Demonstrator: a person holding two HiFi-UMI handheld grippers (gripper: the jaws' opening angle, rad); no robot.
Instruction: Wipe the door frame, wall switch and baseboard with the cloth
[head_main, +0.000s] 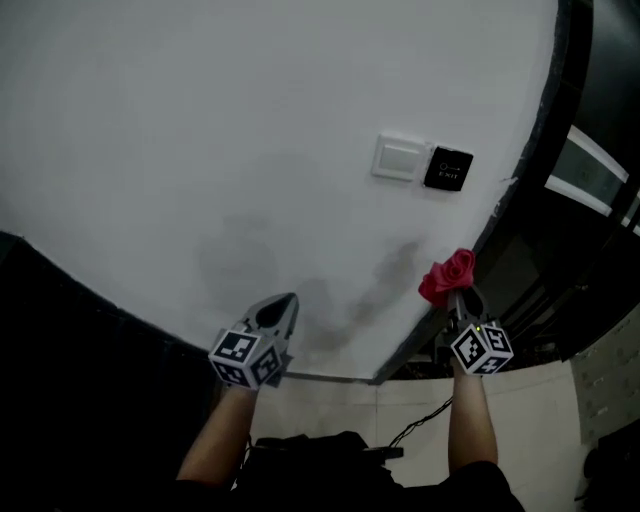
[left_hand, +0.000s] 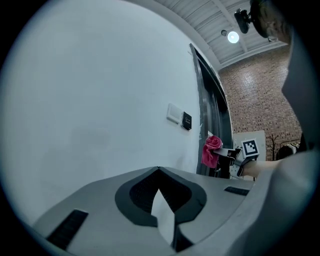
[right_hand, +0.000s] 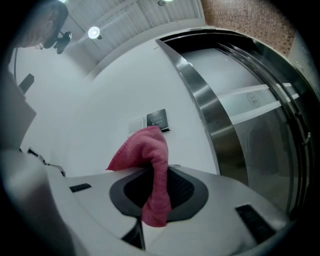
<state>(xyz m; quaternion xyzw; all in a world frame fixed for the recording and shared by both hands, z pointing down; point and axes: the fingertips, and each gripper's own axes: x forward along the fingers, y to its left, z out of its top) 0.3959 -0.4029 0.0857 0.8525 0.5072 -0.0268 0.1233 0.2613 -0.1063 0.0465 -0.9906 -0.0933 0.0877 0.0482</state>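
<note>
Forearms and both grippers sit closest, low in the head view. Left gripper (head_main: 285, 300) has its jaws closed with nothing in them, tip pointing at bare wall (head_main: 200, 120). Right gripper (head_main: 462, 298) is clamped on the cloth (head_main: 447, 277), a red wad bunched above the jaws with a tail hanging down in front of them.

Cloth is near the door frame (right_hand: 207, 117), below the switch (head_main: 398, 158) and the black exit button (head_main: 448, 168) just beside it. Can't tell if the cloth touches anything; it looks to be off the surface.

Likely step: approach for the first wipe, frame or switch. To do it well:
- present the wad face-on, so fabric meets the surface and not jaw metal
- run long strokes along the frame, following its length
- go light across the switch plate so it doesn't toggle; same for the button
- keep the left gripper clear of the wiping path

Baseboard: can't make it out clearly at the foot of the wall.

Count: 2 grippers, 1 cloth, 1 switch, 1 exit button, 1 door frame.
</note>
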